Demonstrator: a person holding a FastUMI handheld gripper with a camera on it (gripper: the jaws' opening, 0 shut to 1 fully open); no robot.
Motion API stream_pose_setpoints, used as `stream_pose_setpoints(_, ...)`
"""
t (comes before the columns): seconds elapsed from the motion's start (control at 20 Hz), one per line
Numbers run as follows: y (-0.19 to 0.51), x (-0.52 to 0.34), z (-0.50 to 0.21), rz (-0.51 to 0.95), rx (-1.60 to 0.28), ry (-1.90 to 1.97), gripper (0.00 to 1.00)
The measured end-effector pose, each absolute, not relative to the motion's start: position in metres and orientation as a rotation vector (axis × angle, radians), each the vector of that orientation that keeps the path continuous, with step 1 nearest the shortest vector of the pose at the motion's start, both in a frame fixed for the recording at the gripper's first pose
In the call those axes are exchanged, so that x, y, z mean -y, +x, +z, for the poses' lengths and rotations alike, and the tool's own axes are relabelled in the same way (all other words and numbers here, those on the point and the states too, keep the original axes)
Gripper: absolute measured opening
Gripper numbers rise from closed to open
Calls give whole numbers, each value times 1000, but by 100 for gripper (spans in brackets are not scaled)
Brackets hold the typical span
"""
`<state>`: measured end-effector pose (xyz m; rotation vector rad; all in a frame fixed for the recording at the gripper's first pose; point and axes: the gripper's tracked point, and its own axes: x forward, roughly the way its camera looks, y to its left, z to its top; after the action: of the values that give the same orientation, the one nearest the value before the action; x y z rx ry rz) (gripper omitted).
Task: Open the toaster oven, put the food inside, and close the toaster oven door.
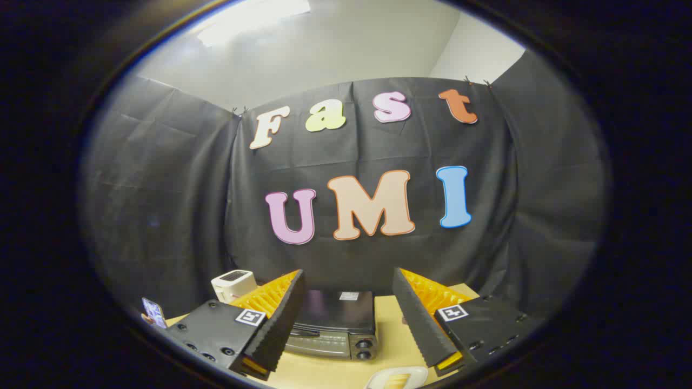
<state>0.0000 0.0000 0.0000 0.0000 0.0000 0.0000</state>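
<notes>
The toaster oven (335, 324) sits door-shut on the table (392, 329), bare tabletop to its right. The gripper (346, 319) hangs spread wide before it, empty; the food (397, 380) lies nearer, on a plate (419, 373).

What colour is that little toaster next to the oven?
White, seen in the gripper view: the toaster stands beyond the open gripper, beside the black toaster oven.

My gripper (346, 319) has two black fingers (278, 327) with ribbed inner pads, orange ridged backing and yellow tips. Each black mount block carries screws and a square black-and-white marker (251, 317). The fingers stand spread apart.
</notes>
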Motion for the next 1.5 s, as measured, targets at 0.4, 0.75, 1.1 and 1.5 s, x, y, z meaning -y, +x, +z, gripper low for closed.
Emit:
stream_pose_setpoints(0.4,-5,2,0,-25,-2,-32,99)
stream_pose_setpoints(0.75,-7,9,9,-53,19,-44,99)
stream_pose_setpoints(1.1,-2,4,-10,-57,2,-43,99)
stream_pose_setpoints(1.5,29,-19,-53,-26,-7,37,99)
